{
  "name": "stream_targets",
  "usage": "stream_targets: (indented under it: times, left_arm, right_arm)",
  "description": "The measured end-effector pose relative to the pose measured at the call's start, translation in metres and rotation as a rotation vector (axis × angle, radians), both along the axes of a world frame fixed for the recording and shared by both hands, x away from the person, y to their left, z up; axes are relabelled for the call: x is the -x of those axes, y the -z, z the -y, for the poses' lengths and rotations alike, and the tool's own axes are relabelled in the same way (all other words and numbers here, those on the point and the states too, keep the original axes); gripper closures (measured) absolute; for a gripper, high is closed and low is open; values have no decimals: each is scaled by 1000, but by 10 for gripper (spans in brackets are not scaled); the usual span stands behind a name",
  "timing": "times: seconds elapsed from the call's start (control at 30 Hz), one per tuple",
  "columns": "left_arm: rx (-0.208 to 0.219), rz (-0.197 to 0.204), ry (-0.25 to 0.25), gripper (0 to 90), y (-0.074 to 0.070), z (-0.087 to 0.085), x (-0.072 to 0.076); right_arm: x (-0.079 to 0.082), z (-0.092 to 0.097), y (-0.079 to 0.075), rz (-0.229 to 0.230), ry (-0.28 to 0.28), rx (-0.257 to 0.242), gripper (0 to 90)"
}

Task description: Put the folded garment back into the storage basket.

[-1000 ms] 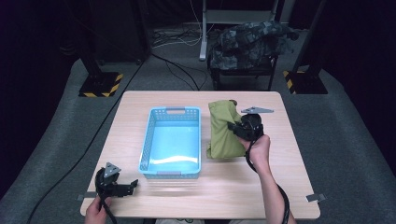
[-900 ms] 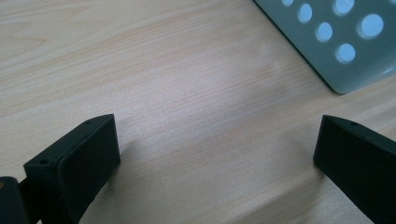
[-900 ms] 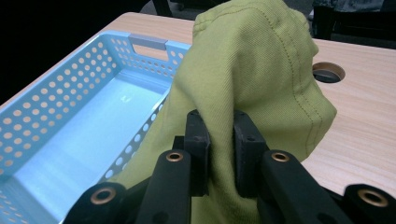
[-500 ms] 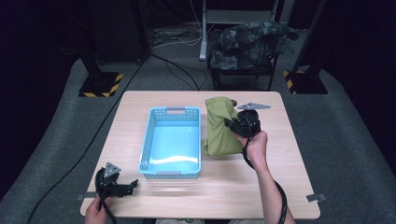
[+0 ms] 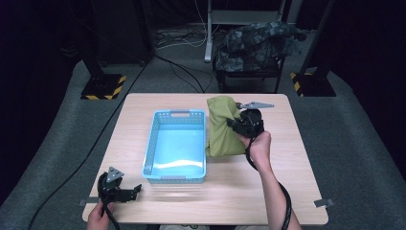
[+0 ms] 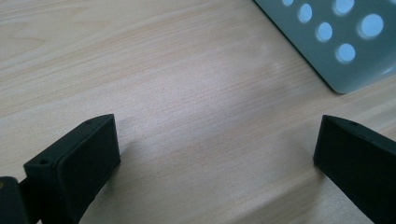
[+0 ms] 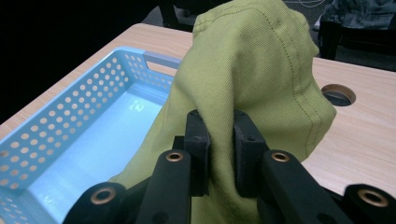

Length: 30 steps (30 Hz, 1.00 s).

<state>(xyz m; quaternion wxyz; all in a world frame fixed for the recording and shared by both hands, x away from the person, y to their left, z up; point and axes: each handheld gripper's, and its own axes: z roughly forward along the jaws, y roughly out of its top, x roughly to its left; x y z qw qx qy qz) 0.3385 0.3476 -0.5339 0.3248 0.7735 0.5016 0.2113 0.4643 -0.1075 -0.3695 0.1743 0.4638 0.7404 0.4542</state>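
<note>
Wood grain lies bare under my left gripper (image 5: 136, 190), which rests at the table's (image 5: 239, 191) near left corner with its jaws spread wide and nothing between them; the blue basket's (image 5: 174, 179) near corner sits just ahead and to its right. Farther in, my right gripper (image 5: 235, 123) has its jaws pressed together on a fold of the olive-green cloth (image 5: 222, 134), pinching it near the top so part hangs raised. The cloth lies just right of the basket, touching or overlapping its right wall, with its long axis running near to far, parallel to the basket. So the basket's open floor lies directly left of the pinch, and the right hand is by far the nearer. I judge the wall must be cleared first; open tabletop remains on the right and far side.
</note>
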Motion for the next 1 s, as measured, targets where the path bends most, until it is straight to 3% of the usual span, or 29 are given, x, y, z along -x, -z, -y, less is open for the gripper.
stream_targets:
  times: [1.0]
  left_arm:
    - [-1, 0, 0, 0, 0, 0, 0]
  right_arm:
    - [-11, -33, -11, 3, -46, -27, 790]
